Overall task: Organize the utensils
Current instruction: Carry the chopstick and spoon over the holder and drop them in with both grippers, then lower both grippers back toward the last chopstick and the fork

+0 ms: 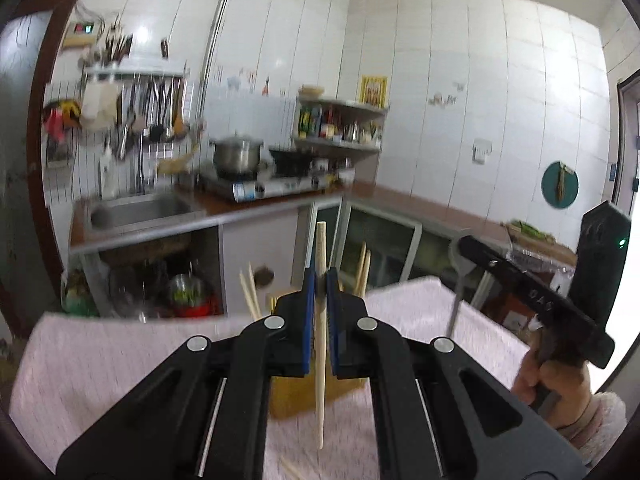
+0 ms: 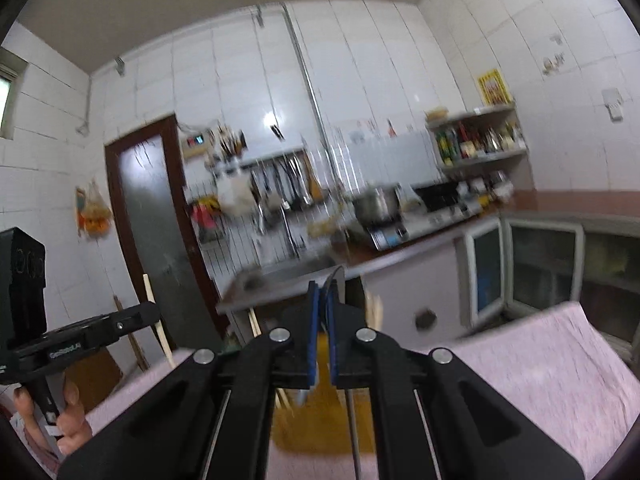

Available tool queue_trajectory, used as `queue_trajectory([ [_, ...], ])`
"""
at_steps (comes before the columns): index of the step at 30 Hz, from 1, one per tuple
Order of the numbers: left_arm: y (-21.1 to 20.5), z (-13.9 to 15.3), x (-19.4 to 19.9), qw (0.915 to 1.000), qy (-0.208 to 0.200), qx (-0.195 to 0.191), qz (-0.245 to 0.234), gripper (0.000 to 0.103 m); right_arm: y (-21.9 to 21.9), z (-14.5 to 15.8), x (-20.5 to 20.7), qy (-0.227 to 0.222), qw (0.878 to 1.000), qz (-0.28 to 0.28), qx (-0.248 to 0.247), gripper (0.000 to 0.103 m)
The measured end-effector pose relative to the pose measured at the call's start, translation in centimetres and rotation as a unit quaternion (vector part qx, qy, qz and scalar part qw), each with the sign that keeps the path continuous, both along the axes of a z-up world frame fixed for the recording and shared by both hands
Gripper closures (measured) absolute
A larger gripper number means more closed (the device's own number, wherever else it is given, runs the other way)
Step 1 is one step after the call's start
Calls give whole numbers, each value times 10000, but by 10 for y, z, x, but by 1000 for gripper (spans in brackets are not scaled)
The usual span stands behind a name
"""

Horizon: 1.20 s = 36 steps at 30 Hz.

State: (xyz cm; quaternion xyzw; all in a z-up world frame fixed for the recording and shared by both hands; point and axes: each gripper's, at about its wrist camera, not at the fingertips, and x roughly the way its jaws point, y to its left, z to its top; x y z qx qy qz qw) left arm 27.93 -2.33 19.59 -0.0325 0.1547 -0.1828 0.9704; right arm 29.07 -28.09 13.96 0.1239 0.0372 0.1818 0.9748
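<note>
My left gripper [image 1: 320, 280] is shut on a pale wooden chopstick [image 1: 321, 240] that stands upright and hangs down past the jaws. Behind it a yellow wooden utensil holder [image 1: 288, 396] stands on the pink cloth [image 1: 100, 360], with several chopsticks [image 1: 250, 292] sticking out. My right gripper [image 2: 323, 296] is shut on a thin metal utensil [image 2: 353, 432], its stem hanging over the holder [image 2: 316, 428]. In the left wrist view that metal utensil [image 1: 456, 276] hangs from the right gripper [image 1: 464, 245]. In the right wrist view the left gripper [image 2: 154, 312] shows at the left with its chopstick [image 2: 151, 292].
A loose chopstick [image 1: 292, 470] lies on the cloth near the front edge. Beyond the table are a steel sink [image 1: 136, 208], a stove with a pot [image 1: 236, 156], a corner shelf of bottles [image 1: 340, 124] and glass-door cabinets [image 2: 548, 264]. A hand [image 1: 536, 376] grips each gripper's handle.
</note>
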Motion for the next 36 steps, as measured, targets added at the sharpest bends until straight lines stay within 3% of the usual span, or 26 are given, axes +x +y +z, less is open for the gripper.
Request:
queue_trajectory([
  [5,-4,31,20,9990,-433,-38,141,99,17,16,36,-276,9995,69,97,99],
  [10,-11,26,49,9976,-665,15,216,99,27,2,74,-206,9997,47,118,99],
  [19,-17,-70,93,9994,273,108,200,99,30,-60,99,362,9991,7,-223,99],
  [25,-5,-96,86,9956,902,46,248,98,23,-75,89,989,9940,-60,-471,94],
  [26,-3,-99,82,9949,981,15,243,89,21,-76,86,1053,9933,-87,-470,88],
  [27,-1,-100,79,9939,1080,-15,220,70,18,-78,80,1121,9924,-151,-488,61],
  [28,3,-100,71,9932,1135,-33,259,57,14,-78,73,1142,9919,-236,-512,38],
  [29,7,-100,61,9934,1085,-42,381,35,11,-80,61,1132,9914,-339,-567,38],
  [30,10,-99,50,9933,1039,-36,506,24,9,-82,53,1166,9902,-369,-679,38],
  [36,19,-129,12,9822,1759,117,643,17,4,-108,9,1876,9731,-543,-1224,38],
])
